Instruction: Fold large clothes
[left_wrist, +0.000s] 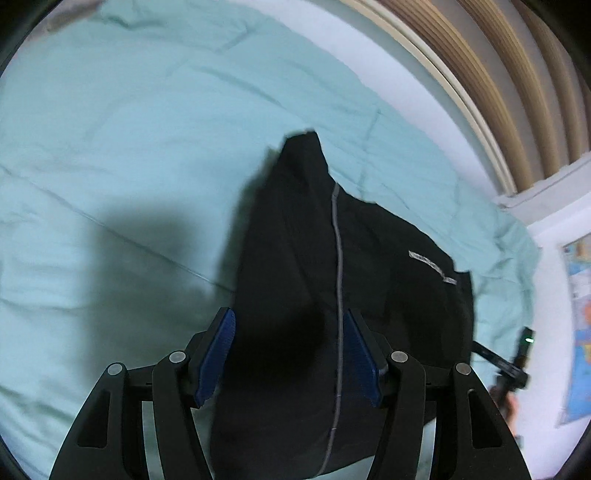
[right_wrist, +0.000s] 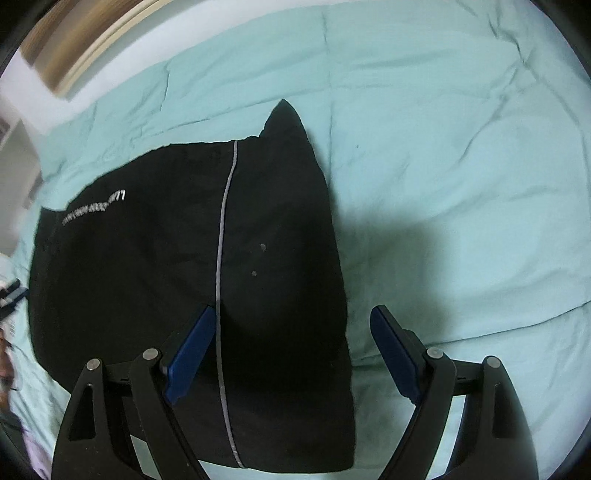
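A black garment (left_wrist: 295, 258) with a thin grey stripe and a small white print lies folded on a pale green bed sheet (left_wrist: 110, 129). My left gripper (left_wrist: 288, 321) is open above the garment's near part, with its blue pads (left_wrist: 218, 354) on either side of the cloth and no hold on it. In the right wrist view the same garment (right_wrist: 166, 258) lies flat with one corner pointing away. My right gripper (right_wrist: 293, 317) is open over the garment's right edge, with its right pad above the sheet.
The green sheet (right_wrist: 443, 147) covers the bed all around the garment. A wooden slatted headboard (left_wrist: 498, 74) and a white ledge stand at the far right. The right gripper's body (left_wrist: 513, 362) shows at the right edge of the left wrist view.
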